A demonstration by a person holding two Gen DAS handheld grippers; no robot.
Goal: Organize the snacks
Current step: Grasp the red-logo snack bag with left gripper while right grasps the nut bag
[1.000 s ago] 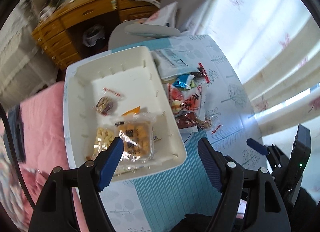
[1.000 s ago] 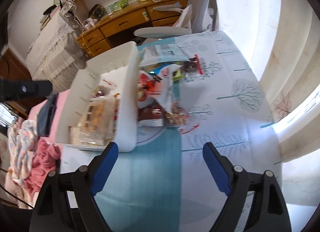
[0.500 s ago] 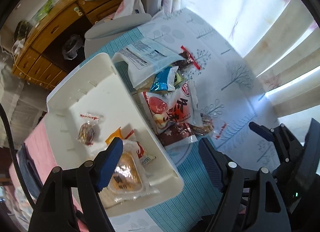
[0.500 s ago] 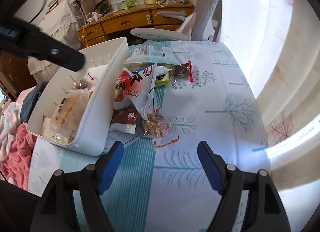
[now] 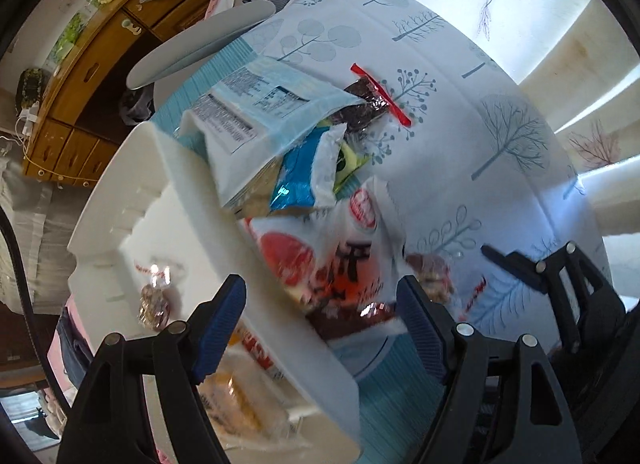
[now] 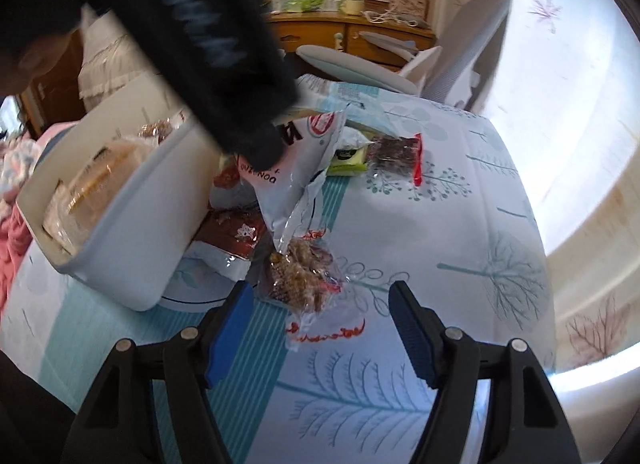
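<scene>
1. Now over the snack pile: left claw (image 5: 322, 314), jaws wide apart, nothing gripped; blue pads straddle the bin (image 5: 256, 328) wall and the red-and-white bag (image 5: 320, 260).
2. Right claw (image 6: 321, 334): jaws closing, not yet pressing on anything; clear nut packet (image 6: 302, 278) lies just ahead, between the blue tips, resting on the surface (image 6: 460, 224).
3. White bin, left of the pile: holds a clear-wrapped pastry (image 6: 86, 188) and a small twist-wrapped sweet (image 5: 154, 300); red lettering on another wrapper inside, too blurred to read.
4. Red-and-white bag: leans against the bin wall; round red logo near its top, a large dark character on the front, and upside-down letters reading roughly "DONG" in the right view.
5. Pale blue bag (image 5: 260, 104): top of the pile, back side up, black nutrition-style panels printed, text too small to read.
6. Shiny blue packet (image 5: 304, 172): tucked under the pale blue bag, above the red-and-white one.
7. Green packet (image 6: 348, 160): dark oval label, unreadable.
8. Dark packet with red strip (image 6: 398, 156): farthest out on the tree-print cloth.
9. Maroon packet (image 6: 232, 234): white snowflake mark, lies beside the bin foot, just left of the nut packet.
10. Nut packet's clear tail: red script, illegible.
</scene>
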